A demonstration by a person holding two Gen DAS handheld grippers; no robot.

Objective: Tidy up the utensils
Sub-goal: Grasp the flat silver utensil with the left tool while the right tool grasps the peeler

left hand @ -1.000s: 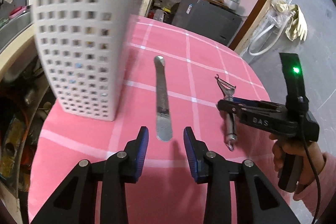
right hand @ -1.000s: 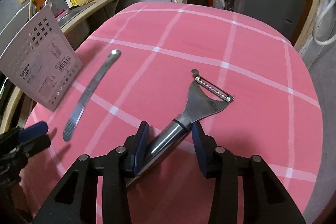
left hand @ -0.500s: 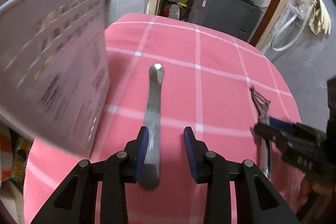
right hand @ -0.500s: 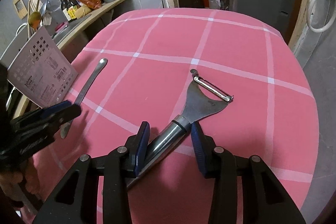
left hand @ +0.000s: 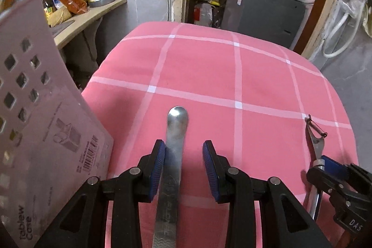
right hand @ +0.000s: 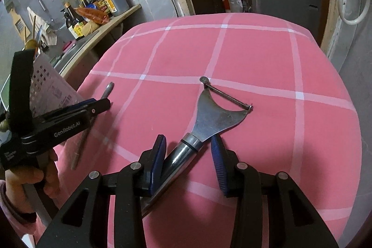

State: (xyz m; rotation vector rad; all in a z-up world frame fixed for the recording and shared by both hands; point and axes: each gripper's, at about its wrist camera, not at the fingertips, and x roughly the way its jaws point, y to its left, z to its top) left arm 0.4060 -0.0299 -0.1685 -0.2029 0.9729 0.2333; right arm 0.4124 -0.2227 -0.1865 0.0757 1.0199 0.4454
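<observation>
A long flat metal utensil (left hand: 174, 148) lies on the pink checked tablecloth (left hand: 232, 66). My left gripper (left hand: 183, 166) is open and straddles its shaft, with the rounded end sticking out ahead. A steel peeler (right hand: 209, 117) lies to the right. My right gripper (right hand: 188, 159) is open around the peeler's round handle. The peeler also shows in the left wrist view (left hand: 315, 143). A white perforated utensil holder (left hand: 39, 127) stands at the left, close to my left gripper.
A wooden counter (left hand: 88, 18) with bottles and a jug stands beyond the table's left edge. A grey cabinet (left hand: 267, 8) is behind the table. The table edge curves off at the right.
My left gripper has moved forward over the flat utensil, which now lies between its fingers. The holder has shifted to the left of the view. My right gripper has stayed around the peeler handle.
</observation>
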